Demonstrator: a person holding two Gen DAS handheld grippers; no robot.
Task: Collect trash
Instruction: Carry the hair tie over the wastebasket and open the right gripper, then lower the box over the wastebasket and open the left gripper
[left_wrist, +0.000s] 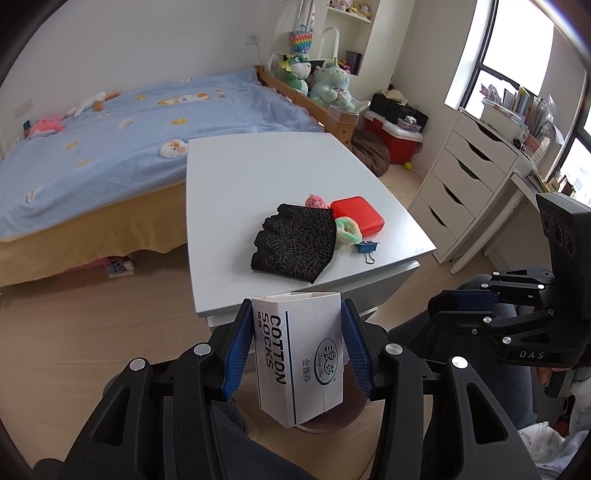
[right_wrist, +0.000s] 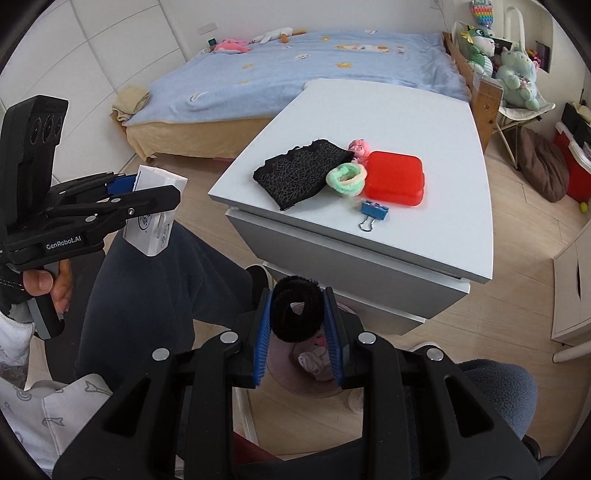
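Note:
My left gripper (left_wrist: 295, 308) is shut on a white "COTTON SOCKS" box (left_wrist: 299, 354), held upright over a round brownish bin (left_wrist: 332, 424) on the floor. The same box (right_wrist: 155, 236) and left gripper (right_wrist: 147, 192) appear at the left of the right wrist view. My right gripper (right_wrist: 298, 295) is shut on a black fuzzy hair tie (right_wrist: 284, 321), above the bin (right_wrist: 280, 373), which holds crumpled pinkish scraps (right_wrist: 314, 360). In the left wrist view the right gripper (left_wrist: 443, 306) shows side-on at the right.
On the white table (left_wrist: 258, 177) lie a black patterned glove (left_wrist: 295, 243), a red case (left_wrist: 358, 214), a green hair tie (left_wrist: 347, 230), a blue binder clip (left_wrist: 367, 247) and a pink doll (left_wrist: 316, 201). A bed (left_wrist: 110, 122), white drawers (left_wrist: 461, 184) and the person's leg (right_wrist: 147, 288) are close by.

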